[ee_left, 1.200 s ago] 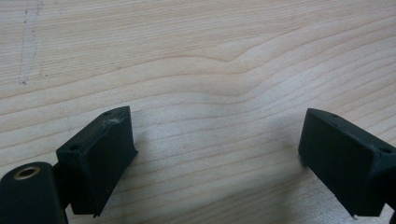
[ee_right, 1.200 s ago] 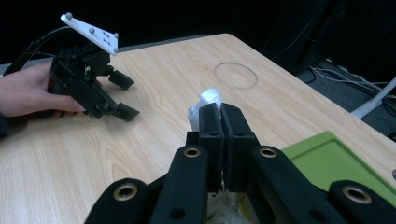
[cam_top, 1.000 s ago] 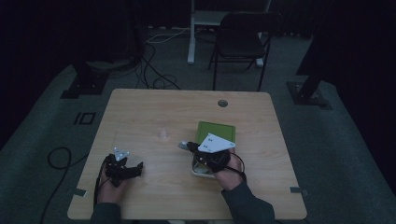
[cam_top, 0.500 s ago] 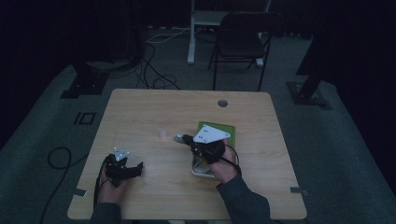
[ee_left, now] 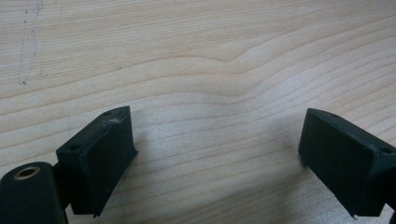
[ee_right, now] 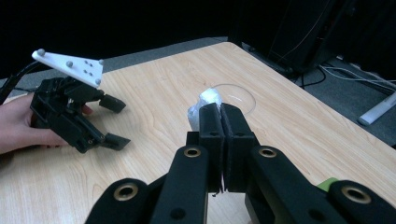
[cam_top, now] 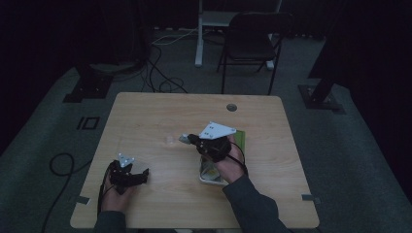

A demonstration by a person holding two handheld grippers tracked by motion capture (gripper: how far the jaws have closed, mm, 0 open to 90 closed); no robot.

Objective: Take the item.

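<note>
A small white wad [ee_right: 205, 103] is pinched between the pressed-together jaws of the right gripper [ee_right: 219, 116], held above mid-counter [cam_top: 145, 111] near a clear dish [ee_right: 233, 95]. Placing it appears left. The left gripper [cam_top: 127, 174], jaws spread, rests near-left.

A wooden table [cam_top: 145, 116] stands on a grey carpet [cam_top: 354, 160]. A round grommet [cam_top: 231, 107] sits near its far edge, right of centre. Beyond the table, a dark folding chair [cam_top: 252, 39] stands beside a white post [cam_top: 198, 36]. Black cables [cam_top: 160, 73] trail over the floor at far left, and another cable [cam_top: 58, 167] loops at near left.
</note>
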